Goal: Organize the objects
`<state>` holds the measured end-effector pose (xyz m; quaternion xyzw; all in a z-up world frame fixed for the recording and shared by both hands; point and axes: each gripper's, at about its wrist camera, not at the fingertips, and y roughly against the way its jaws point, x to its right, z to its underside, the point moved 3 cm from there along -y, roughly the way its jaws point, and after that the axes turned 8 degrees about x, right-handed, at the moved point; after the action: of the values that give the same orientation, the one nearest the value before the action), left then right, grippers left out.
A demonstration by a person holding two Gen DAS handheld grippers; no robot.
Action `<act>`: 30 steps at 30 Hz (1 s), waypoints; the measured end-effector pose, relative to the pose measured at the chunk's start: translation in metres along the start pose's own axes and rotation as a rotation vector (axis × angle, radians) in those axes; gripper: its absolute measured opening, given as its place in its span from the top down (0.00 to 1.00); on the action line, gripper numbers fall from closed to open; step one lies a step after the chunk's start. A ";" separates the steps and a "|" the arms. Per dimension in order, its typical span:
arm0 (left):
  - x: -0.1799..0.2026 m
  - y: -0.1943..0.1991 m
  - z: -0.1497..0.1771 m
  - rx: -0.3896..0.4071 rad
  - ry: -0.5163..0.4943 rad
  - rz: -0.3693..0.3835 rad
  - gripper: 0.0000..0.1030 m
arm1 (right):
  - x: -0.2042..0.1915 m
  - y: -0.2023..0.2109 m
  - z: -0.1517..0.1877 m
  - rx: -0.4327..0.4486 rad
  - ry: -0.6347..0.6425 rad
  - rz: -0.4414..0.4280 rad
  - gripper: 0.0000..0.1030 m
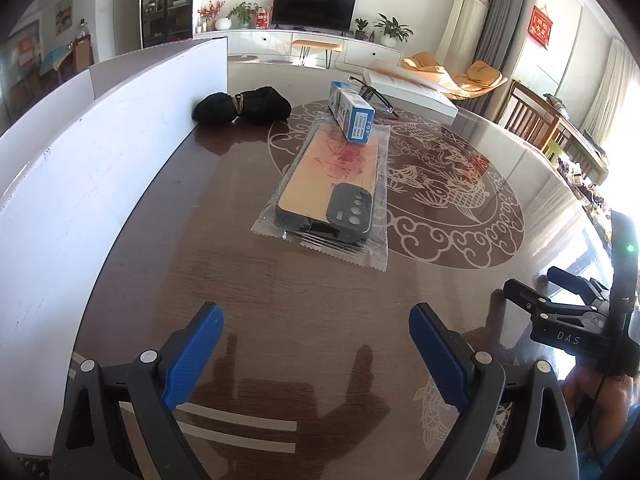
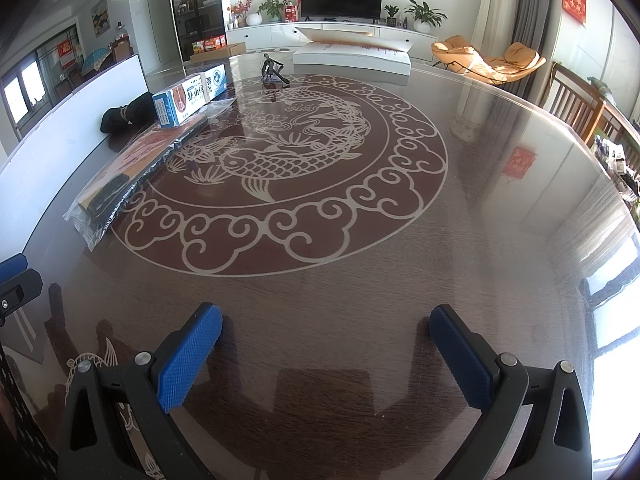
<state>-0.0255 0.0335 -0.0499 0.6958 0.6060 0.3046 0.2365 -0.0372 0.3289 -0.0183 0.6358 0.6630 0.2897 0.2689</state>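
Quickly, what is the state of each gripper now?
Left gripper: open, holding nothing.
Right gripper: open, holding nothing.

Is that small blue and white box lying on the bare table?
No, the blue and white cardboard box rests on the clear plastic-wrapped phone case.

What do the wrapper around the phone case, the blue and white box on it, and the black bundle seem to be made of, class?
The clear crinkly wrapper: thin glossy plastic film, judging by its sheen and serrated sealed edges. The blue and white rectangular box: printed cardboard, with crisp folded corners and a matte face. The black tied bundle: probably soft fabric, dull and lumpy, though its weave is too small to tell.
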 end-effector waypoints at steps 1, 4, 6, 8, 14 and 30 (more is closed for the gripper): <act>0.000 0.000 0.000 0.000 0.001 0.000 0.08 | 0.000 0.000 0.000 0.000 0.000 0.000 0.00; 0.000 0.001 0.000 0.001 0.003 -0.002 0.08 | 0.000 0.000 0.000 0.000 0.000 0.000 0.00; -0.001 0.000 0.001 0.000 0.003 -0.003 0.08 | 0.000 0.000 0.000 0.000 0.000 0.000 0.00; 0.000 0.000 0.001 -0.001 0.004 -0.005 0.08 | 0.000 0.000 0.000 0.000 0.000 0.000 0.00; -0.001 0.000 0.002 -0.002 0.005 -0.009 0.08 | 0.000 0.000 0.000 0.000 0.000 0.000 0.00; -0.003 0.000 0.003 -0.004 0.014 -0.008 0.08 | 0.000 0.000 0.000 0.000 0.000 0.000 0.00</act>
<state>-0.0239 0.0310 -0.0524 0.6909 0.6097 0.3095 0.2349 -0.0376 0.3286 -0.0185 0.6358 0.6630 0.2897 0.2689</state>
